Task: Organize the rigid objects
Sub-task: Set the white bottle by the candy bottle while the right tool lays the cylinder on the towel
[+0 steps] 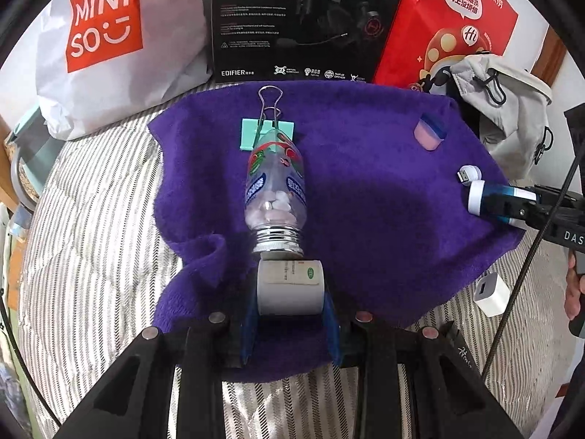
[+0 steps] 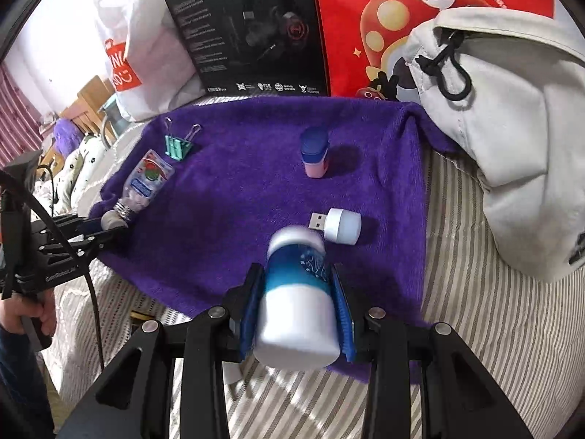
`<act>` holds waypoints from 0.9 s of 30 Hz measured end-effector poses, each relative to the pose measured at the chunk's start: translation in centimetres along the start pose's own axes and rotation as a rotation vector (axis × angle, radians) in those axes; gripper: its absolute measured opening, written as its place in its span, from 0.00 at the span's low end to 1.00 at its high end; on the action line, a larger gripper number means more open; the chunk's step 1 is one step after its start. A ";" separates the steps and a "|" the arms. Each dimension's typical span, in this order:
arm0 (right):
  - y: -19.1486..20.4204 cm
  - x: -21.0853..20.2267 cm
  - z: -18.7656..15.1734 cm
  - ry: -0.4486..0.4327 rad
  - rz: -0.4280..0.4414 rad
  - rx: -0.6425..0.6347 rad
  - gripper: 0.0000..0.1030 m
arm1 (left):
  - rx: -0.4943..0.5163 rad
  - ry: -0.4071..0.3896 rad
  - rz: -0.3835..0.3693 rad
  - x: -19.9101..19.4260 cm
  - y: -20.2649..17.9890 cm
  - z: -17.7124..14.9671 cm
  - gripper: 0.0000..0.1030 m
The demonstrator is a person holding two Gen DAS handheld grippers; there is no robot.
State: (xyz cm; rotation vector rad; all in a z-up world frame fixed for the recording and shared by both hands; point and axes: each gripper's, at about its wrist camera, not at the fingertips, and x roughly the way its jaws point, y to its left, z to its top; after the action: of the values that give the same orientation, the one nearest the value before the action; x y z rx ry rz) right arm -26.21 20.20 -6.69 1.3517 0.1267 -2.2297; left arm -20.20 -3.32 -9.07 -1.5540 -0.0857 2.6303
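- A striped bed cover [image 1: 91,219] carries a purple fleece towel [image 1: 365,190]; behind it stand a white shopping bag with an orange logo [image 1: 109,36], a black headphone box [image 1: 303,18], a red printed bag [image 1: 438,29] and a grey drawstring pouch [image 2: 512,128].
- The left hand-held gripper [image 1: 290,289] pinches the white cap of a clear plastic bottle of pale candies [image 1: 276,190], which lies on the towel, its far end touching a mint-green binder clip [image 1: 267,131].
- The right hand-held gripper [image 2: 296,311] clamps a white and blue cylindrical bottle [image 2: 296,292] over the towel's near edge.
- A white USB plug light [image 2: 338,225] lies just beyond that bottle.
- A small pink jar with a blue lid [image 2: 314,152] stands further back, apart from the rest.
- A white charger cube [image 1: 491,292] rests on the cover beside the towel.
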 end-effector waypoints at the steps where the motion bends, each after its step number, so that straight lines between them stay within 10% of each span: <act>1: 0.0 0.1 0.2 -0.005 0.009 0.003 0.35 | 0.000 0.001 -0.001 0.1 0.0 0.0 0.29; 27: 1.2 3.1 1.0 0.049 -0.086 -0.122 0.35 | 0.012 0.020 0.015 0.4 -0.2 0.2 0.29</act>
State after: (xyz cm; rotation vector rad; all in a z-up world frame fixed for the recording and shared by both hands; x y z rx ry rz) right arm -27.58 17.63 -8.61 1.3583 0.3387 -2.2210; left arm -20.55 -3.12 -9.26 -1.5830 -0.0562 2.6212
